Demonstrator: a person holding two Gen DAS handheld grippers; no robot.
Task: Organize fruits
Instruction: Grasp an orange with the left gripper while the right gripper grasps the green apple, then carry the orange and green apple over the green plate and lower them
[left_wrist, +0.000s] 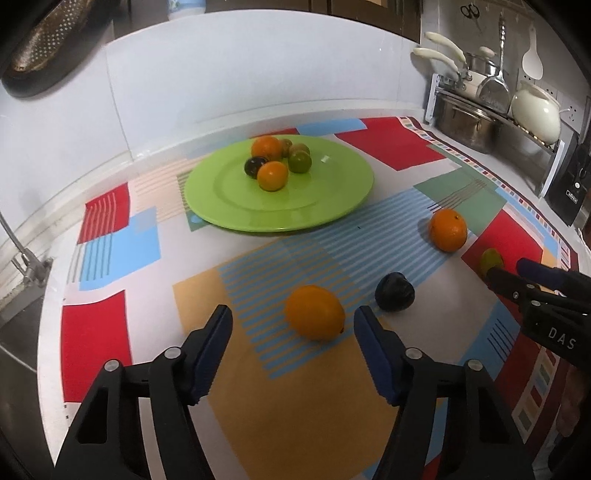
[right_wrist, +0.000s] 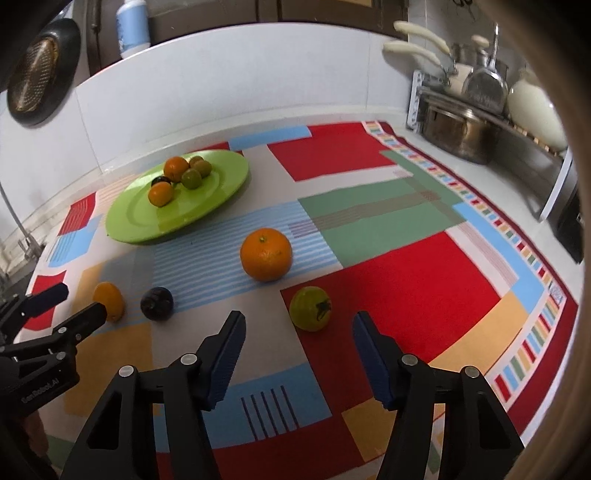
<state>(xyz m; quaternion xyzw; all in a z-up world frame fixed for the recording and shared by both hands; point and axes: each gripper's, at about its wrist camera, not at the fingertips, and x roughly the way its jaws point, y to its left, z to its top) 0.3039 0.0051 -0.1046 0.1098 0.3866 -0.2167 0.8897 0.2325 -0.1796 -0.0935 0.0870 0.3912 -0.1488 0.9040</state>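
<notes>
Nearest my left gripper (left_wrist: 293, 323) sits the oval orange fruit (left_wrist: 314, 312), lemon-shaped, just ahead of the gap between my fingers (left_wrist: 214, 347), which stand wide apart and hold nothing. Just beside it, to its right, lies a dark plum (left_wrist: 394, 291), close but not touching. My right gripper (right_wrist: 298, 328) is likewise spread and empty, with the yellow-green fruit (right_wrist: 310, 308) right in front of its gap on a red patch of the patterned mat (right_wrist: 388, 277). The large orange (right_wrist: 266, 253) rests farther out, between these loose fruits and the green plate (right_wrist: 129, 225), which already carries a small cluster of oranges, green fruits and one dark one toward its far side.

By my judgement four fruits are left to gather, and I am lined up on two of them.

Risks as I see them: all of these are round and sit on a flat surface, so a finger touching one off-centre could send it rolling, and the oval fruit could knock the plum. Closing too low might snag the mat. With both grippers working near each other, they could also collide on the way to the plate, and a fruit dropped onto the pile may scatter it.
</notes>
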